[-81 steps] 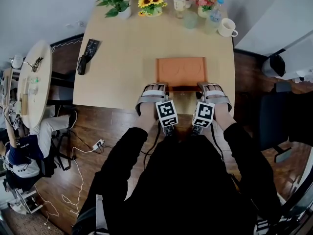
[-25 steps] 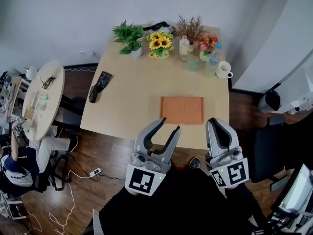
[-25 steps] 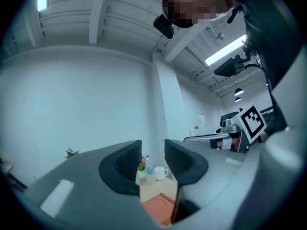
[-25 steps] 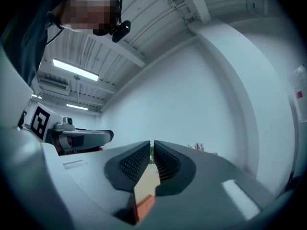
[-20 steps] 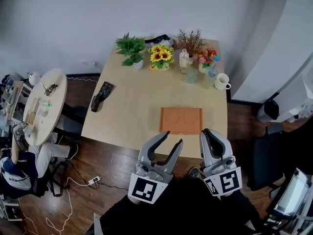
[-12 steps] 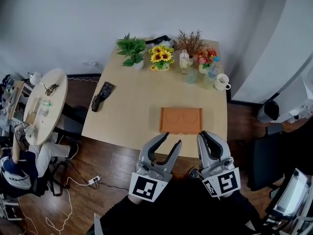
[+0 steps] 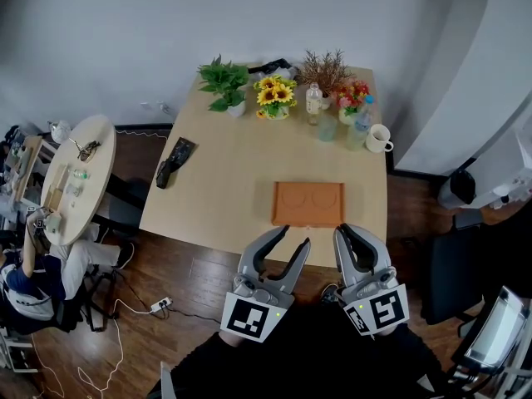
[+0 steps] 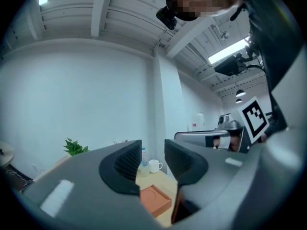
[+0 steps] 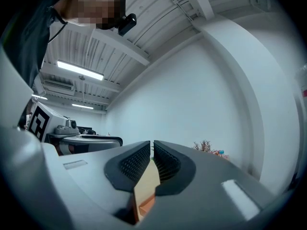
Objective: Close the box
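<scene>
Box [image 7: 308,204], apparently closed, near table [image 7: 224,181] front edge, bare wood around

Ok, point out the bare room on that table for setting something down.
Free: the wide stretch of table between the black object and the box, and the strip between box and sunflowers. Crowded: the far edge, with plant, bottle and mug.

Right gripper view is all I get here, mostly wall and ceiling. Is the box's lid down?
Observer: Yes, in the head view the box lies flat on the table, lid down.
Operator: Is either tool touching it?
Observer: No, the left tool and right tool are both held above the near table edge, clear of it.
Operator: Left tool holding anything?
Observer: No, the left gripper view shows its jaws slightly apart, nothing between them.
</scene>
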Demonstrator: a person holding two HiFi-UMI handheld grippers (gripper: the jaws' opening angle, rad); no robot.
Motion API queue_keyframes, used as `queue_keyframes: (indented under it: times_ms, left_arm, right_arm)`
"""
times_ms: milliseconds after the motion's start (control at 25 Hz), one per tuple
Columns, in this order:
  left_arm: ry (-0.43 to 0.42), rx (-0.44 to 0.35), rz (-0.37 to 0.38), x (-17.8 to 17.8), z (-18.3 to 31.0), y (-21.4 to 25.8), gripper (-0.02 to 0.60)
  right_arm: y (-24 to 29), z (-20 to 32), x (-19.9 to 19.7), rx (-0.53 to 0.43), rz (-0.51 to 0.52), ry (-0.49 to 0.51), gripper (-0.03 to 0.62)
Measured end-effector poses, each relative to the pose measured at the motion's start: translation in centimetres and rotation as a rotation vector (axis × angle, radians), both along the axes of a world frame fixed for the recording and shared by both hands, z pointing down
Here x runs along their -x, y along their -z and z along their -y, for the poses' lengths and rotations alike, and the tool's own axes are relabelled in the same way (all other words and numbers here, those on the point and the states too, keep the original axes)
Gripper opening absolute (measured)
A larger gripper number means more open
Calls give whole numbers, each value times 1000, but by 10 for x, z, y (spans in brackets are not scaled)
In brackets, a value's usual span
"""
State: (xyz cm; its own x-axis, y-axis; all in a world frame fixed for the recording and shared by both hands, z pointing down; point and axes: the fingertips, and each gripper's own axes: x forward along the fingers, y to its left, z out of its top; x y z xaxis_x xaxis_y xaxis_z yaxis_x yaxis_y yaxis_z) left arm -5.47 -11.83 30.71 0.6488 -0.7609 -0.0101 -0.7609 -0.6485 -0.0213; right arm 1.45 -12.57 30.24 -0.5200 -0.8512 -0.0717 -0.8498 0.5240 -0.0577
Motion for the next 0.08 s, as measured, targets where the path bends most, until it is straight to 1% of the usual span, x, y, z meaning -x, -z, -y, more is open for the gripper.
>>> queue_keyframes:
  times_ms: [80]
  left_arm:
    - [-2, 1, 1, -1, 1, 0, 132]
  right_arm:
    - [0, 0, 0, 1, -2, 3, 25]
